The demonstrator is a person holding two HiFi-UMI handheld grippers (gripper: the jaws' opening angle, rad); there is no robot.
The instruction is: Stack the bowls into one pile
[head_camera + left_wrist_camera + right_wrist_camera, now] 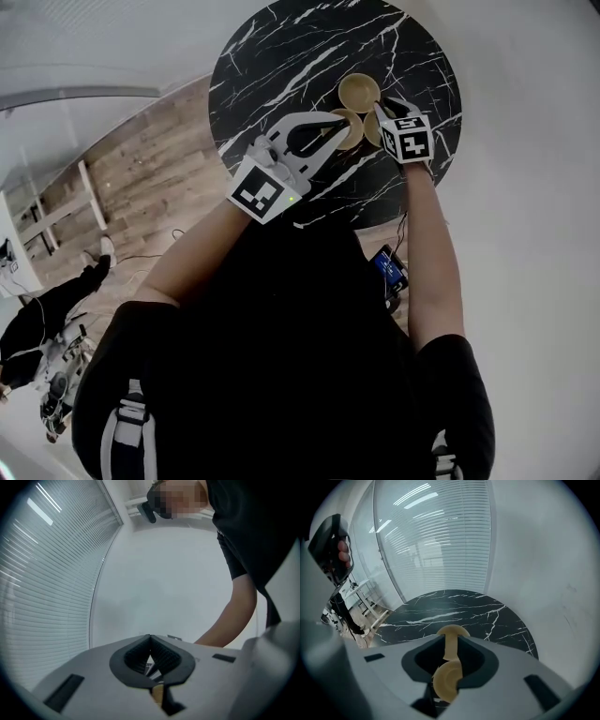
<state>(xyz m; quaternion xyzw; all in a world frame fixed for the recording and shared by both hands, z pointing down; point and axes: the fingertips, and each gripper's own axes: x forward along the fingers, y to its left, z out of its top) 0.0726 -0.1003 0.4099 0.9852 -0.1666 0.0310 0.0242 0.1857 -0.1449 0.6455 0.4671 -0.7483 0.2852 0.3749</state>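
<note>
Three tan bowls [359, 91] sit on the black marble surface [281, 56]; my left claw [150, 639] is closed on nothing, my right claw [450, 644] partly open

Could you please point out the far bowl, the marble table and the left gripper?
far bowl [359, 91]: head view, its hollow inside.
marble table [272, 56]: head view, bare top.
left gripper [340, 123]: head view, midway between its fingertips.
</note>
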